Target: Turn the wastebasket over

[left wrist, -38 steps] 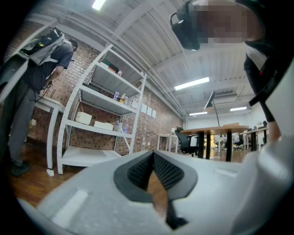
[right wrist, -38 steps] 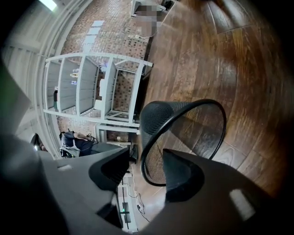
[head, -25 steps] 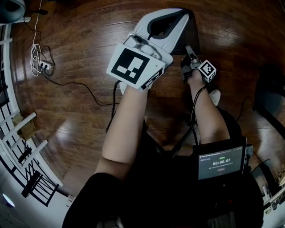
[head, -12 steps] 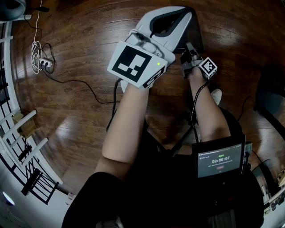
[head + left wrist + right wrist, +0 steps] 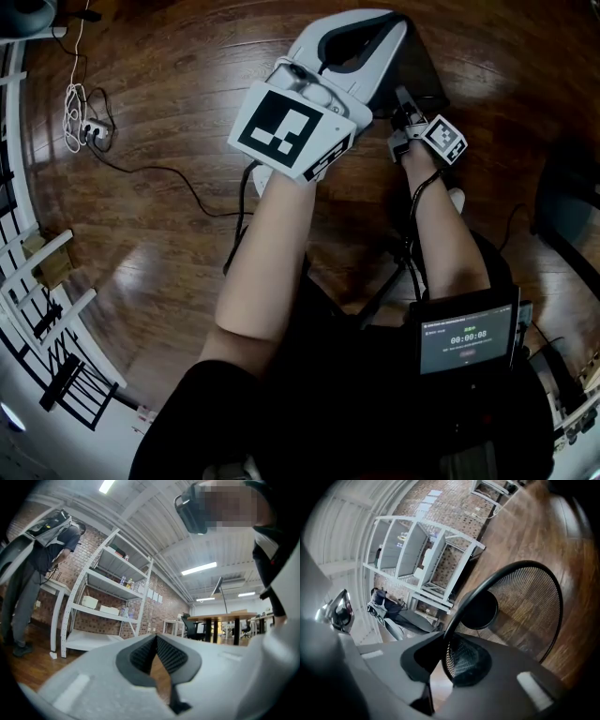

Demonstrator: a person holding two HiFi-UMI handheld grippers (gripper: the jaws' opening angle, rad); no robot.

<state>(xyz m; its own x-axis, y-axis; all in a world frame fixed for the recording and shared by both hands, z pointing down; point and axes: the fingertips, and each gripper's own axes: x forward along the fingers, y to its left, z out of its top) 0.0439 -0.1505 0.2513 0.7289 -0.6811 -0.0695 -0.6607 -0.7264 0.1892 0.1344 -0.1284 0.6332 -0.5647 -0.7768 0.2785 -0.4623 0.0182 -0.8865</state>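
Observation:
The wastebasket [image 5: 422,73] is black wire mesh with a round rim [image 5: 511,571] and a solid base. In the head view it shows as a dark shape past both grippers, mostly hidden by the white left gripper. My dark right gripper [image 5: 401,101] has the rim running between its jaws [image 5: 446,654]. The pads press on the rim while the jaws are opening slightly, and the basket hangs tilted above the wooden floor. My left gripper [image 5: 382,26] is held level beside it, its tips together [image 5: 156,638] with nothing between them.
A power strip with a coiled cable [image 5: 86,139] lies at the far left and a white rack [image 5: 42,291] stands at the lower left. A dark object [image 5: 574,211] sits at the right edge. White shelving [image 5: 105,602] and a standing person [image 5: 40,550] are farther off.
My right gripper has risen, moved toward the upper right in the head view and rolled. The basket's dark shape has tilted with it. The left gripper has stayed put.

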